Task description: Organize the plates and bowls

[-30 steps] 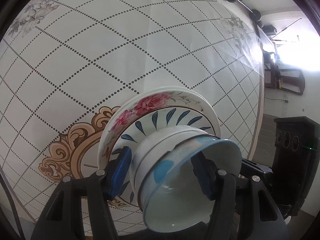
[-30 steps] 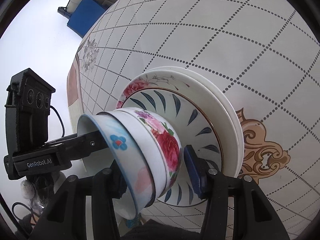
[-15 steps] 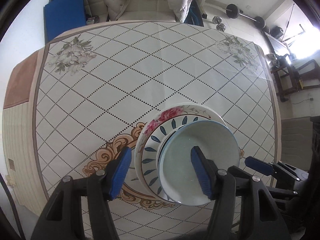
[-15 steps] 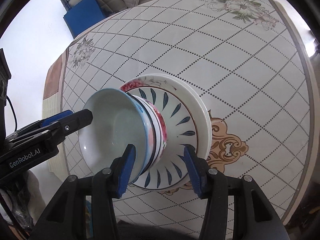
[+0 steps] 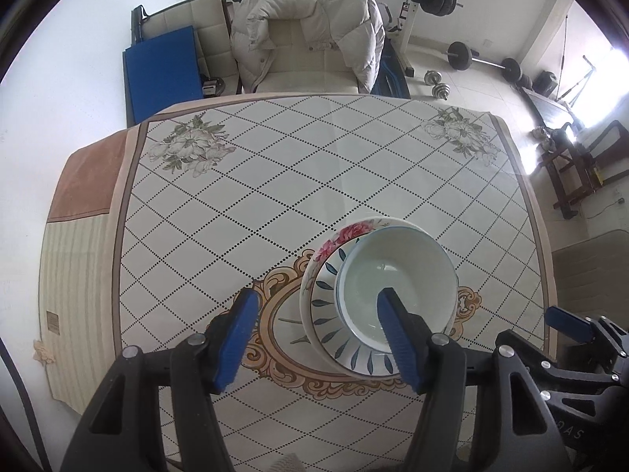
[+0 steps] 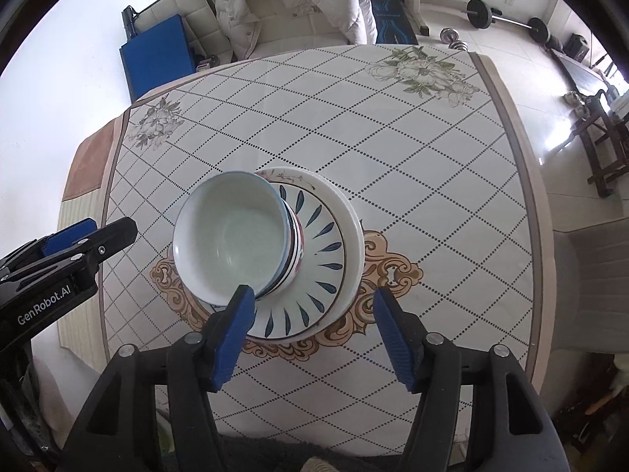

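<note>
Two grippers: left gripper (image 5: 318,338), right gripper (image 6: 312,330). Below them, nested bowls (image 6: 232,236), count indeterminate; at least two plates (image 6: 326,244).

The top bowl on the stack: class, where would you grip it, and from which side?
Grip the top bowl by its rim, coming straight down from above. It sits upright and nested in the bowls beneath, so only the rim is exposed; one finger inside, one outside.
</note>
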`<state>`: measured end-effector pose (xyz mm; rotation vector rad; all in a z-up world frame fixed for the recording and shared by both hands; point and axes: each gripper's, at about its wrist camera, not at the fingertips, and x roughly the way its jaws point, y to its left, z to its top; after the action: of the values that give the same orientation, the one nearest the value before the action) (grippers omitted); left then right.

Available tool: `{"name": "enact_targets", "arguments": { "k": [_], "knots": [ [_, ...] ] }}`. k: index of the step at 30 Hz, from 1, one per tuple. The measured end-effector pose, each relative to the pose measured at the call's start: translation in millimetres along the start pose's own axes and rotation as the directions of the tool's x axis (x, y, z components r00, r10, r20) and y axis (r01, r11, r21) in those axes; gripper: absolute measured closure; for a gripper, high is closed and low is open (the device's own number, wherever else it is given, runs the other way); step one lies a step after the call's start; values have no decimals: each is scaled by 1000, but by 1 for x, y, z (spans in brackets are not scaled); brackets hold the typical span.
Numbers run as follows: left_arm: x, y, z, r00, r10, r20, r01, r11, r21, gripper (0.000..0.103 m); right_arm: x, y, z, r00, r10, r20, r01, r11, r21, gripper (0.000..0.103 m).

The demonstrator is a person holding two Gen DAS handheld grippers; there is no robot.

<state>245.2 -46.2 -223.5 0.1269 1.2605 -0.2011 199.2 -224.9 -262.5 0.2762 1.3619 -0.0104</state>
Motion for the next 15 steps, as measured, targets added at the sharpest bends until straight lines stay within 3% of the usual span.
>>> {"name": "enact_targets", "arguments": {
  "k": [1, 2, 4, 15],
  "knots": [
    [-5, 0, -2, 1000, 7, 17, -7, 1000, 5, 28, -6, 1, -3, 1000, -9, 12, 9, 1000, 0, 20],
    [-10, -1, -4, 999, 12, 35, -12, 1000, 13, 18, -11, 1, -6, 1000, -15, 24, 15, 1000, 0, 17],
    [-21, -4, -8, 997, 22, 72, -23, 1000, 18, 18, -22, 0, -11, 999, -21, 50, 21, 1000, 5, 8],
    [-78, -16, -34, 983, 13, 181, -12, 1000, -7, 6, -89, -1, -42, 976, -75, 202, 74, 997, 12, 0]
  ]
}}
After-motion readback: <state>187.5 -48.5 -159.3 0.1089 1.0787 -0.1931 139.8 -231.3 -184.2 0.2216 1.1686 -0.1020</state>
